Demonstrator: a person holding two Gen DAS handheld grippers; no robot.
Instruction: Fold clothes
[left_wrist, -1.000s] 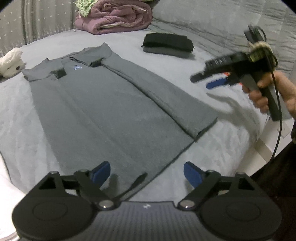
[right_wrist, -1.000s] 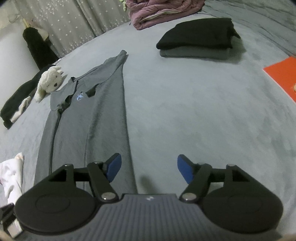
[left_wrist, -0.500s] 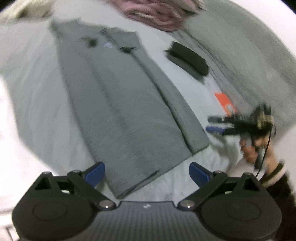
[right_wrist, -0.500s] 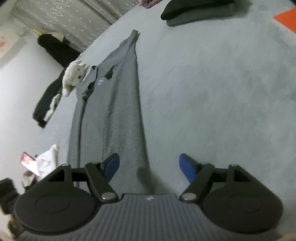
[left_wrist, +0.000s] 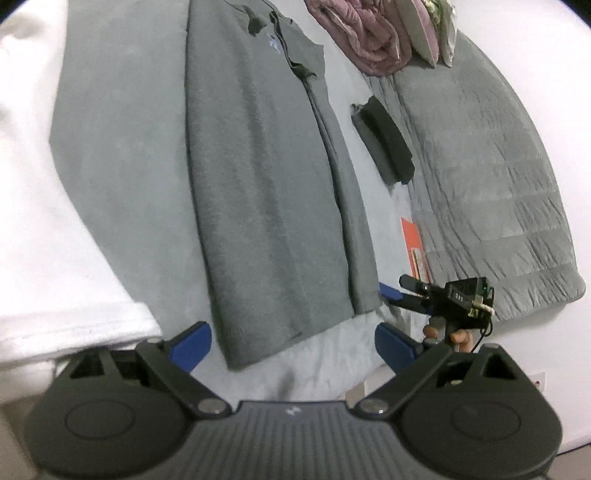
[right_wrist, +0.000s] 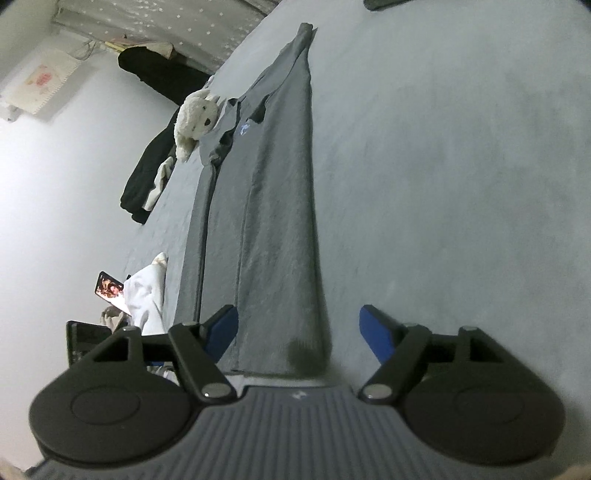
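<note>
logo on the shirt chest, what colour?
Light blue, small, on the grey shirt chest: logo. Clearest in the right wrist view.

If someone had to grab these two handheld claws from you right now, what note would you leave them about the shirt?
Left claw: open, empty, hovering at the shirt's bottom edge.
Right claw: open, empty, straddling the shirt's other bottom corner; nothing gripped.
Grey shirt: lies flat on the bed, both long sides already folded in to make a narrow strip, collar at the far end.
Folded clothes: a dark stack lies further up the bed, beside the shirt.
Left to do: probably grip both bottom corners, fold the strip up toward the collar, then stack it.
</note>
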